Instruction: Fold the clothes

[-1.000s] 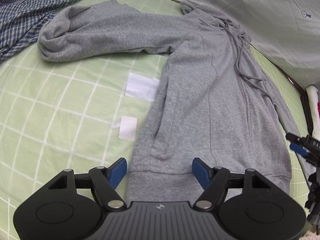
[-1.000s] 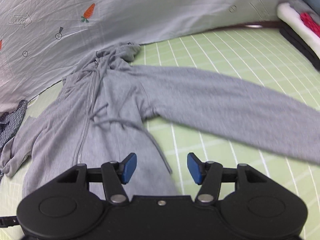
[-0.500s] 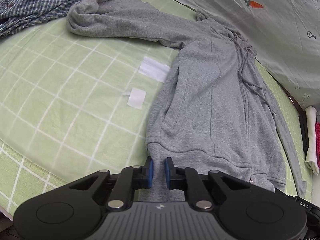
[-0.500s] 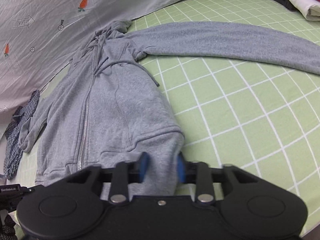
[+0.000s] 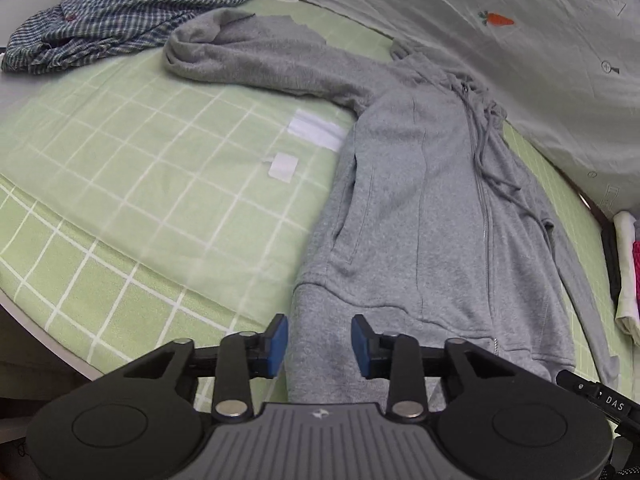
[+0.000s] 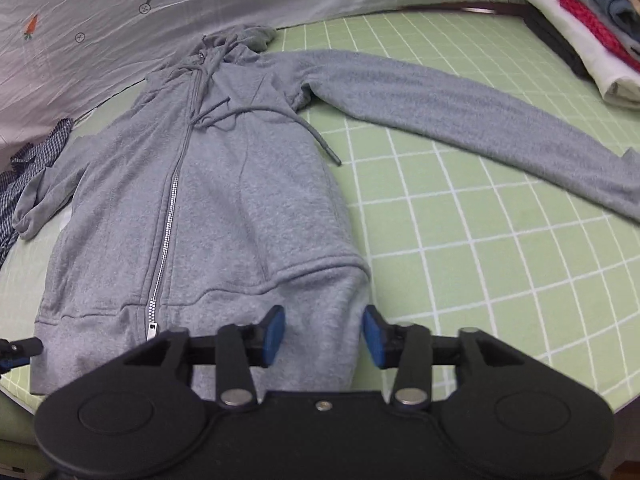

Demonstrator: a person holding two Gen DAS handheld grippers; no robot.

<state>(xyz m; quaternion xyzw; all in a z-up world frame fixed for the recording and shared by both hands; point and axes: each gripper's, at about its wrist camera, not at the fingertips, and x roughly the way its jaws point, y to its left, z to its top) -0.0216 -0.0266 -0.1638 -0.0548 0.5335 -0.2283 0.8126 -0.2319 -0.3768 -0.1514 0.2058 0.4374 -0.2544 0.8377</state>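
Note:
A grey zip hoodie (image 5: 420, 208) lies front up on the green checked sheet (image 5: 120, 184), hood toward the far side. Its left sleeve (image 5: 256, 60) runs out to the upper left, and its right sleeve (image 6: 480, 108) stretches away to the right. My left gripper (image 5: 318, 340) straddles the hem's left corner; its jaws are opening and the blue pads stand off the cloth. My right gripper (image 6: 324, 332) straddles the hem's right corner of the hoodie (image 6: 224, 184). Its jaws are opening too, with the hem filling the gap between them.
A crumpled blue checked shirt (image 5: 120, 12) lies beyond the left sleeve. A pale quilt with carrot prints (image 5: 520, 40) runs along the far side. Folded clothes (image 6: 580, 28) are stacked at the far right. Two white patches (image 5: 316, 132) mark the sheet. The bed's near edge (image 5: 40, 320) is close below.
Both grippers came down open over the hem, shut on its two corners and drew the hoodie toward the bed's near edge. Their jaws now stand apart again.

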